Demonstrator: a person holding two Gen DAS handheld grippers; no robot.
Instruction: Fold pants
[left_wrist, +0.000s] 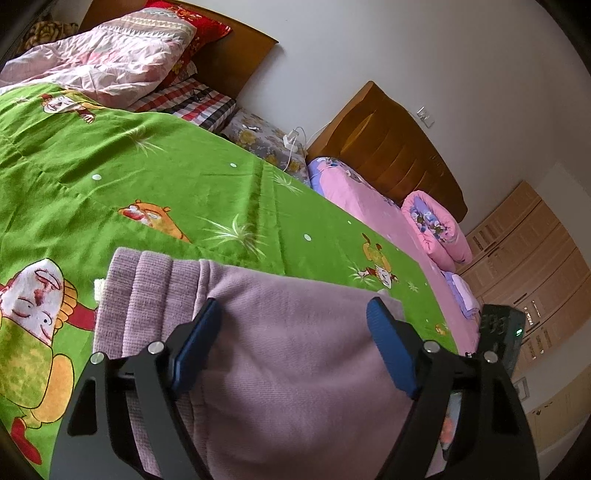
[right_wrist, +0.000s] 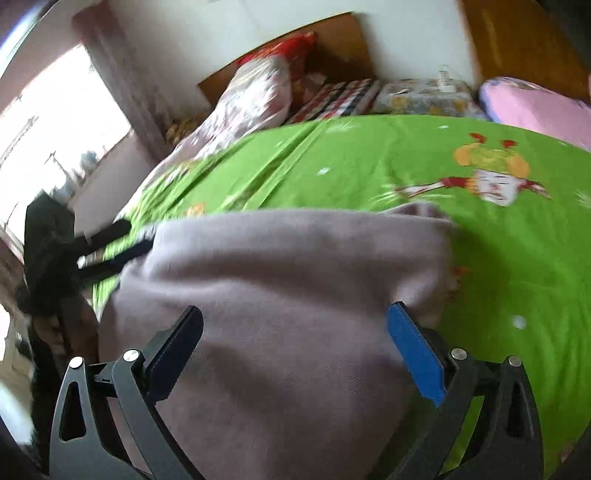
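Pants (left_wrist: 280, 354), mauve and ribbed, lie folded on the green cartoon-print bedspread (left_wrist: 155, 173). In your left wrist view the left gripper (left_wrist: 291, 321) hangs over the pants with its blue pads spread wide; cloth shows between the jaws, but neither pad presses on it. This view alone is sharp enough to show the ribbed band at the far left edge of the pants, plus the wooden headboard (left_wrist: 391, 155), a rolled pink quilt (left_wrist: 436, 229) and the wardrobe doors (left_wrist: 524, 251) beyond the bed.

Your right wrist view is motion-blurred. The right gripper (right_wrist: 295, 325) is likewise spread above the pants (right_wrist: 280, 295), gripping nothing. Only here do you see a bright window (right_wrist: 55, 129) at the left, and the left gripper (right_wrist: 122, 236) from the side, at the left edge of the pants. Whether its tips touch the cloth cannot be told from this view.
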